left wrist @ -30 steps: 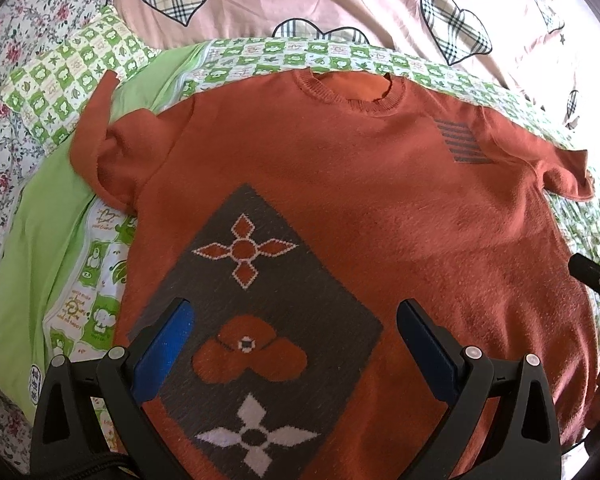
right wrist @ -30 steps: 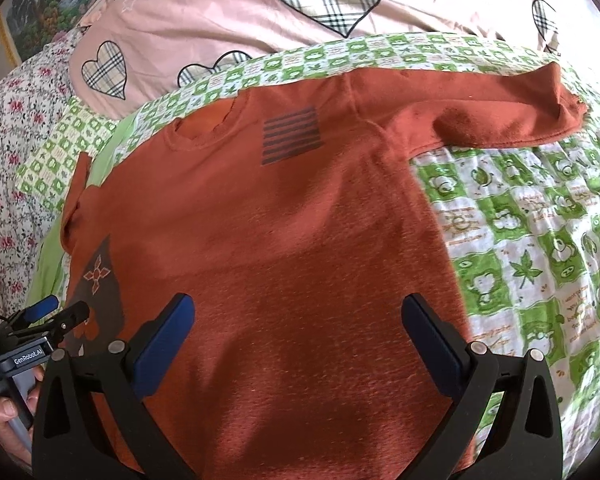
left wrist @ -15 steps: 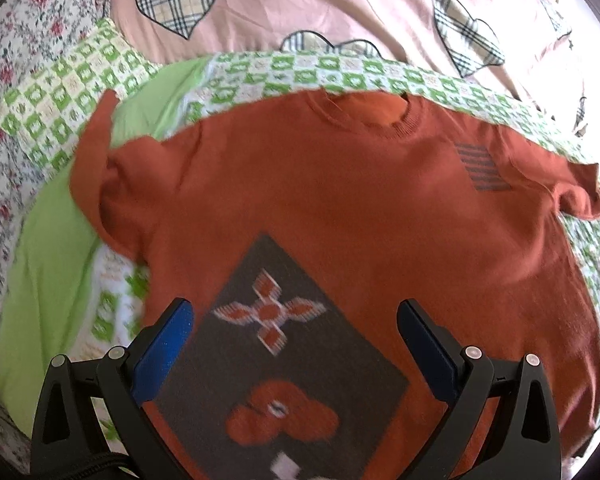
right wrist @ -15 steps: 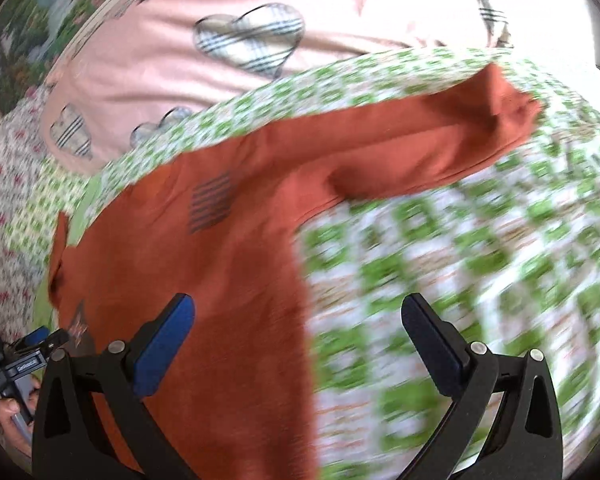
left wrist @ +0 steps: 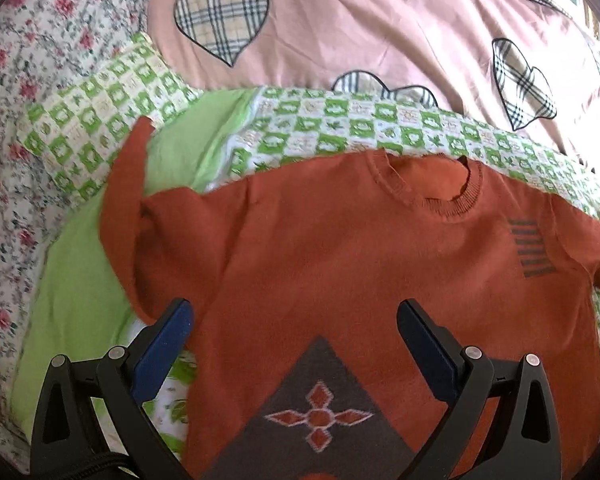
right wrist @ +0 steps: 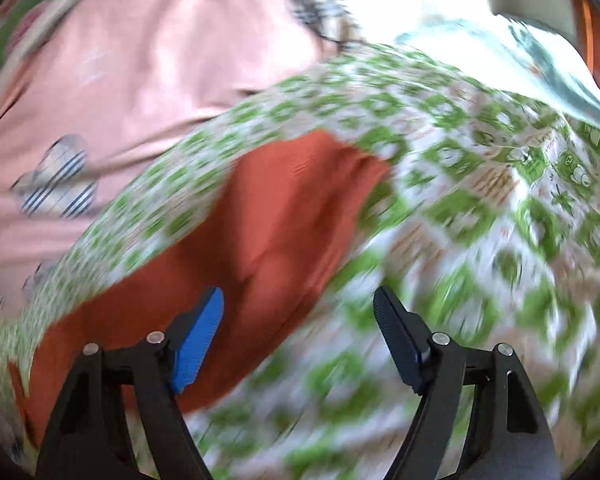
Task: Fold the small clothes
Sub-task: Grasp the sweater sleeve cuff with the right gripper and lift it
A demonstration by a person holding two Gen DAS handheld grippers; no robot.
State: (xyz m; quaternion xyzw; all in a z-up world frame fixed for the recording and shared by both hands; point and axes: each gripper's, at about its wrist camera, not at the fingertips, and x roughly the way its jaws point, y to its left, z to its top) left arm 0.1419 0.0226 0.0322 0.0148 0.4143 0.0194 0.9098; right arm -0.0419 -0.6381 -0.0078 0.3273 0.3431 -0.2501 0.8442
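The sweater [left wrist: 340,264] lies flat on the checked blanket [left wrist: 340,120], pillow [left wrist: 360,28] behind

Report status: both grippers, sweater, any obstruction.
Left gripper open, empty, over sweater body. Right gripper open, empty, at its sleeve; view blurred. Sweater flat, unfolded on green checked blanket. Nothing in the way.

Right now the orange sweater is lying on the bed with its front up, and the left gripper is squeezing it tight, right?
Not quite. In the left wrist view the left gripper is open, with its fingers spread wide above the orange sweater and gripping nothing. The rest holds: the sweater lies front up on the bed, on the green checked blanket.
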